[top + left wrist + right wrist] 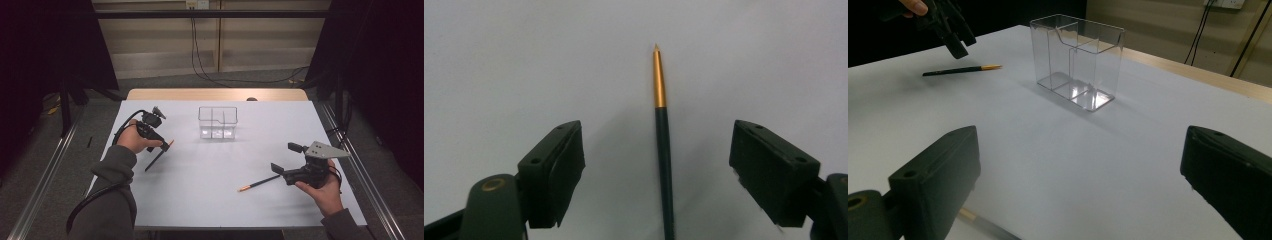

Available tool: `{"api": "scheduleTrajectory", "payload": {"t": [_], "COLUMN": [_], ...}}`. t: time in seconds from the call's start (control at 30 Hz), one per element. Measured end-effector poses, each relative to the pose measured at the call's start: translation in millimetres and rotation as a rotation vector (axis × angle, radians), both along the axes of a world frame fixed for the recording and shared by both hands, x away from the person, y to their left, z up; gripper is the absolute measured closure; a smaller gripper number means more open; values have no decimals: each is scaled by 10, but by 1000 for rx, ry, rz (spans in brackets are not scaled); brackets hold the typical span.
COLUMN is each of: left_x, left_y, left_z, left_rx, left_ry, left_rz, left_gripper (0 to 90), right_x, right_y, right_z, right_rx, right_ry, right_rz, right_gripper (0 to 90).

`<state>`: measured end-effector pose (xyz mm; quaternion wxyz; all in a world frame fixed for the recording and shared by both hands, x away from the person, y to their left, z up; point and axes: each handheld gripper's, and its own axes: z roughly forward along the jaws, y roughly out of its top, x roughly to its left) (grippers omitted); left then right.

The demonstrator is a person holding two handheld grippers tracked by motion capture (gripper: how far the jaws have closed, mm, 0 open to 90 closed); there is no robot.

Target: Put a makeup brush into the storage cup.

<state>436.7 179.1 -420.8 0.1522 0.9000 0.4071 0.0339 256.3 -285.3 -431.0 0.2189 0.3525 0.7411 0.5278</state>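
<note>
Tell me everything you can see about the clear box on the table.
The clear plastic organizer is a small see-through box, open on top, with inner walls that split it into compartments; one front part has a lower, cut-down wall. It looks like hard acrylic, glossy, with bright reflections on its floor. It is empty and stands upright on the white table, toward the far middle. Nothing touches it but the table.

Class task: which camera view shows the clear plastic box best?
The right gripper view: the clear box is near and its inner dividers show. In the high view it looks small and far off.
</note>
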Motion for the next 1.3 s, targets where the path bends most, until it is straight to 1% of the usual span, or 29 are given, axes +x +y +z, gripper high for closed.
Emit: {"api": "scheduleTrajectory", "payload": {"t": [0.13, 0.2, 0.27, 0.3, 0.33, 0.4, 0.43, 0.6, 0.63, 0.7, 0.73, 0.77, 0.8, 0.87, 0.9, 0.93, 0.97, 1.03, 1.17, 1.23, 1.3], "left_x": [4, 12, 19, 22, 28, 31, 31, 42, 43, 43, 47, 48, 48, 47, 50, 52, 50, 52, 58, 56, 57], "left_y": [-4, -8, -15, -25, -25, -35, -35, -54, -58, -71, -70, -71, -75, -77, -75, -76, -84, -85, -83, -89, -91], "left_z": [-14, -26, -46, -63, -66, -81, -81, -83, -77, -88, -89, -92, -99, -108, -112, -109, -128, -134, -145, -153, -164], "left_rx": [0, 3, 7, 0, 9, -4, -4, 0, 10, 1, 12, 16, 9, 8, 15, 33, 19, 16, 24, 22, 24], "left_ry": [0, 5, -6, -3, -6, 5, 5, 5, -4, 6, 8, 9, 16, 19, 21, 13, 14, 12, 6, 4, 13], "left_rz": [-10, -11, -11, -8, -13, -14, -14, -14, -11, -2, -11, -10, -1, 2, -6, -7, -2, 1, -16, -1, 0], "left_gripper": [272, 279, 305, 324, 333, 353, 366, 422, 422, 451, 456, 461, 478, 492, 492, 501, 504, 510, 529, 537, 545], "right_x": [-2, -2, -1, 0, 1, -1, -1, -1, -1, -2, -1, -2, -2, -4, -4, -3, -4, -3, 0, -2, -2], "right_y": [2, 4, 4, 1, -3, -8, -7, -13, -13, -14, -15, -17, -16, -16, -16, -17, -17, -15, -12, -12, -13], "right_z": [-2, -2, -1, -1, -2, -1, 0, 4, 4, 4, 3, 3, 4, 6, 7, 6, 6, 5, 1, 0, 1], "right_rx": [-1, -3, 1, 0, 0, -1, 0, 2, 2, 4, 4, 1, 5, 5, 4, 4, 4, 5, -1, 1, 2], "right_ry": [6, 5, 3, 2, 2, 6, 7, 6, 6, 6, 6, 6, 6, 7, 5, 5, 7, 7, 6, 9, 7], "right_rz": [-1, -1, -2, -4, -1, 0, -1, -7, -7, -5, -5, -4, -5, -6, -7, -4, -5, -6, -2, -2, 0], "right_gripper": [21, 21, 21, 21, 21, 21, 21, 21, 21, 21, 21, 21, 21, 21, 21, 21, 21, 21, 21, 21, 21]}}
